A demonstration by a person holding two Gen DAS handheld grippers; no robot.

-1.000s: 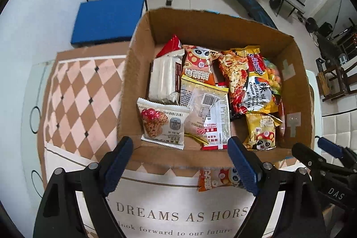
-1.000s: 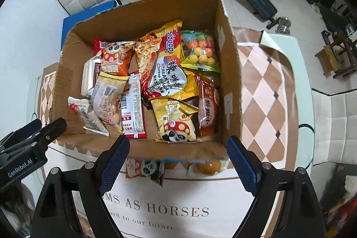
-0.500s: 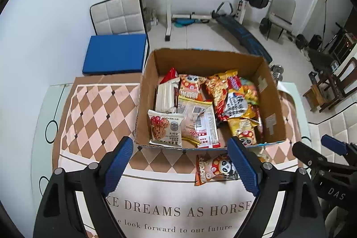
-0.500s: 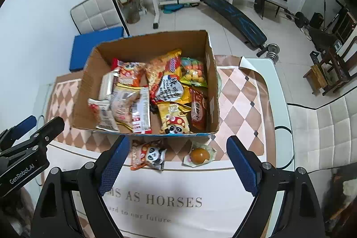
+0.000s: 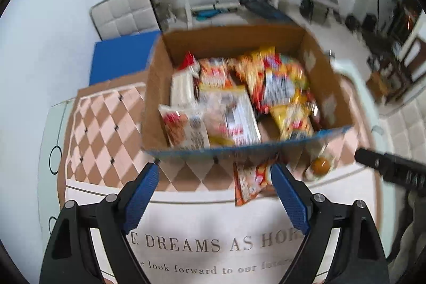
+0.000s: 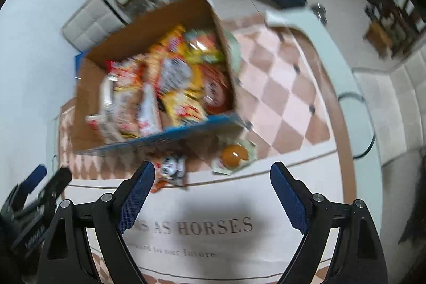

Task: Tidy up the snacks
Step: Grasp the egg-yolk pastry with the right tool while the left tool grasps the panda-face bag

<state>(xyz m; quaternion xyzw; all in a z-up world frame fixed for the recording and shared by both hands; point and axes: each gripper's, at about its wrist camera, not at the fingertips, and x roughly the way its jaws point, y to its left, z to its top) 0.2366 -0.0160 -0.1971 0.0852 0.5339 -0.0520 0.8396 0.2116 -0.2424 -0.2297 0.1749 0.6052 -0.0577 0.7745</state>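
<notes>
Left wrist view: we hold the left gripper [image 5: 214, 177] spread wide with nothing between its pads, above the tablecloth [image 5: 213, 225] just in front of the cardboard box [image 5: 157, 87]. Right gripper [image 6: 211, 176] is likewise released and empty. The box is already packed with snack bags. Two snacks sit outside it on the cloth, close against its near wall: an orange panda packet [image 5: 250, 182] and a clear-wrapped round orange snack [image 6: 234, 155].

Risks, as we judge them: both views are smeared, so a fast approach could miss the thin packet or shove it under the box edge. The two grippers are near each other and could clash over the same packet. The round snack could squash if squeezed hard. The near box wall stands in the way of lifting either item in. Chairs and gym gear sit well behind.
</notes>
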